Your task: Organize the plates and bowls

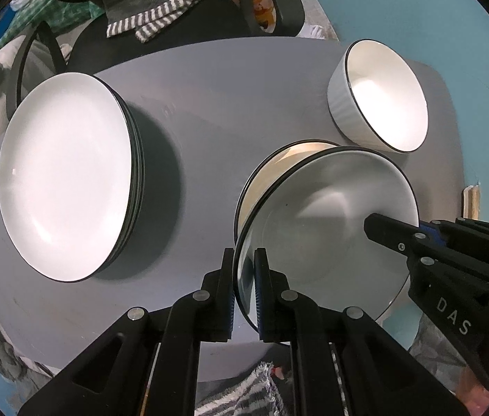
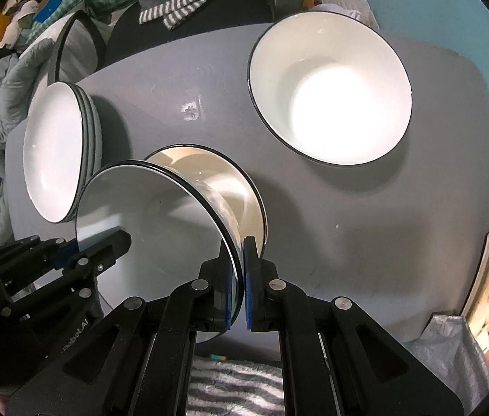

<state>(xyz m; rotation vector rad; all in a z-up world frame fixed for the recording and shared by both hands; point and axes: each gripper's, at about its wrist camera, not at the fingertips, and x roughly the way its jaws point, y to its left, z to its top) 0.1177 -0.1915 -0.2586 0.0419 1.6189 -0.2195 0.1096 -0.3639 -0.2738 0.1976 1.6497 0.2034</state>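
A grey table [image 2: 314,215] stands against a teal wall [image 2: 452,10] at 1 o'clock. A black chair [image 1: 161,45] draped with striped cloth [image 1: 154,20] sits at 12 o'clock.

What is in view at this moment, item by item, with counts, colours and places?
Held plate: one, white with dark rim, lifted, gripped at opposite rim edges.
Lower plate: at least one, cream-lit, beneath the held plate.
Plate stack: several, white with dark rims, table's left.
Bowl: one, white with dark rim, table's far right.
Table: one, grey.
Striped cloth: one, grey and white, beyond the table.
Left gripper: black, shut on the held plate's rim.
Right gripper: black, shut on the same plate's rim.
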